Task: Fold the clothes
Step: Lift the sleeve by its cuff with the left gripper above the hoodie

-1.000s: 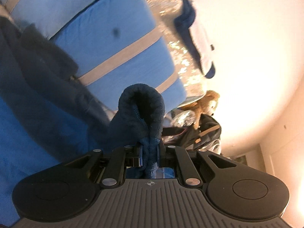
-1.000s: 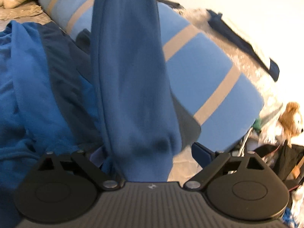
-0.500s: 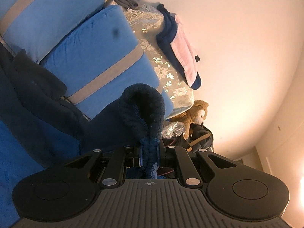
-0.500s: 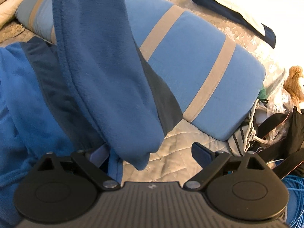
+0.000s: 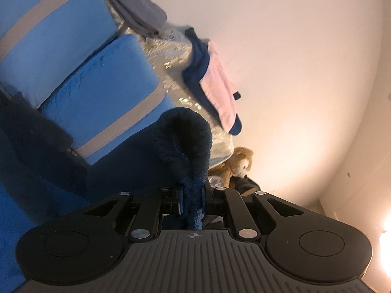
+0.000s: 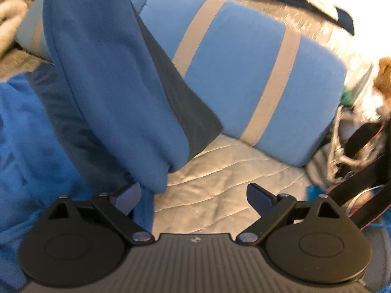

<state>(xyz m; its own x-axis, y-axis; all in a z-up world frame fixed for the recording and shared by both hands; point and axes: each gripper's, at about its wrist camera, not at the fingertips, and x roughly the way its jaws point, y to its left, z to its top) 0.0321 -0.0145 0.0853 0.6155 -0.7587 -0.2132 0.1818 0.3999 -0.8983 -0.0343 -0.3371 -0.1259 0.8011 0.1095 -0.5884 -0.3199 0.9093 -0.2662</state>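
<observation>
fleece garment (image 5: pixel 183 141): nubbly, matt dark-blue pile (smoother mid-blue in the right wrist view) | left gripper (image 5: pixel 192 196): matt black plastic, ribbed body, shiny metal pivot pins | pillow (image 6: pixel 244 73), upper centre: soft matt blue cloth, grey bands | bedspread (image 6: pixel 220 183): quilted, faintly glossy cream fabric

Each gripper has a ribbed grey body flanked by two black round housings. Black linkage arms carry silver screws, and the right gripper's (image 6: pixel 193 196) fingers (image 6: pixel 259 196) are dark blue
</observation>
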